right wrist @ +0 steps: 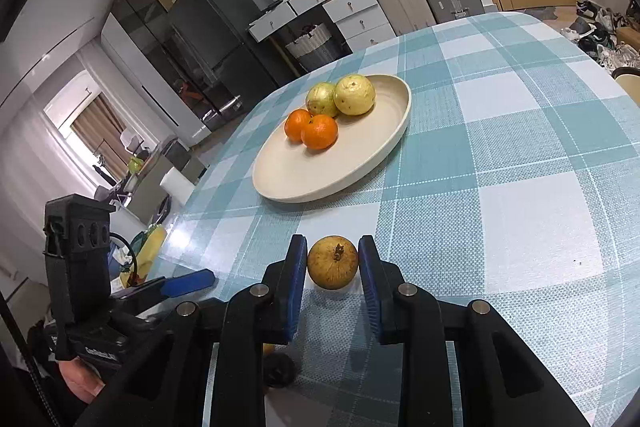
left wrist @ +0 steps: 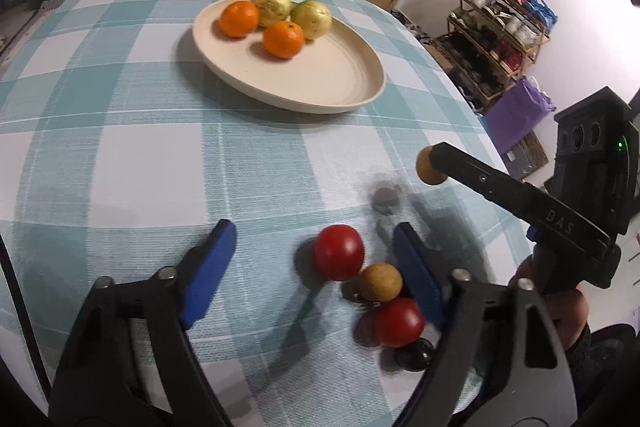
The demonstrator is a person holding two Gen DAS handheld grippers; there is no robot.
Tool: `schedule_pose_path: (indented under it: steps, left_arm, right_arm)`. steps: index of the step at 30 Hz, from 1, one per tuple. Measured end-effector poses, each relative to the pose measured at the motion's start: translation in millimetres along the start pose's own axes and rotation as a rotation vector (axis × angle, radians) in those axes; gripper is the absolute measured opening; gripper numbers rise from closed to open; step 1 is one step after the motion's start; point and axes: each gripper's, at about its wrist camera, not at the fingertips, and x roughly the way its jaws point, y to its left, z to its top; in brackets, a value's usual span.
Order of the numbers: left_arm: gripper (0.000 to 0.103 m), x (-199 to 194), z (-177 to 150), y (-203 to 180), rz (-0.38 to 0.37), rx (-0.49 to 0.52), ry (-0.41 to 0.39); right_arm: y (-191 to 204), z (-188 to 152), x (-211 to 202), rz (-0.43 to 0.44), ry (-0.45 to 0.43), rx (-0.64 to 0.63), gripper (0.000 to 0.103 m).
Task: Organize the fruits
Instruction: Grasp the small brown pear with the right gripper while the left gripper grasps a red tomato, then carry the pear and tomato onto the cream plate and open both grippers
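Brightness: even, fairly bright indoor light in both views.
Source: daylight through the curtained window at far left of the right wrist view.
Glare: pale sheen on the teal-and-white checked tablecloth near that edge.
Shadows: soft, short, under the round cream plate.
Blur: slight; room background soft.
Distortion: strong fisheye bending, black corners.
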Motion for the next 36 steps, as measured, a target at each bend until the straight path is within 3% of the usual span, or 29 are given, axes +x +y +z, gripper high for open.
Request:
schedule_pose_path:
  steps: [9, 23, 36]
  left_arm:
    - [0.024, 9, -1, -4, -0.056, 0.011, 0.049]
    - [0.024, 1, 8, 3, -0.095, 0.014, 0.020]
    - [0.024, -18, 55, 28, -0.120, -0.013, -0.059]
  right_arm:
    - [-2, 0, -3, 0.016, -0.001, -0.002, 0.027]
    - [1, 1, 4, 0.013, 0.019, -0.014, 0.027]
    - [8, 22, 14, 0.026, 0.006, -0.036, 0.027]
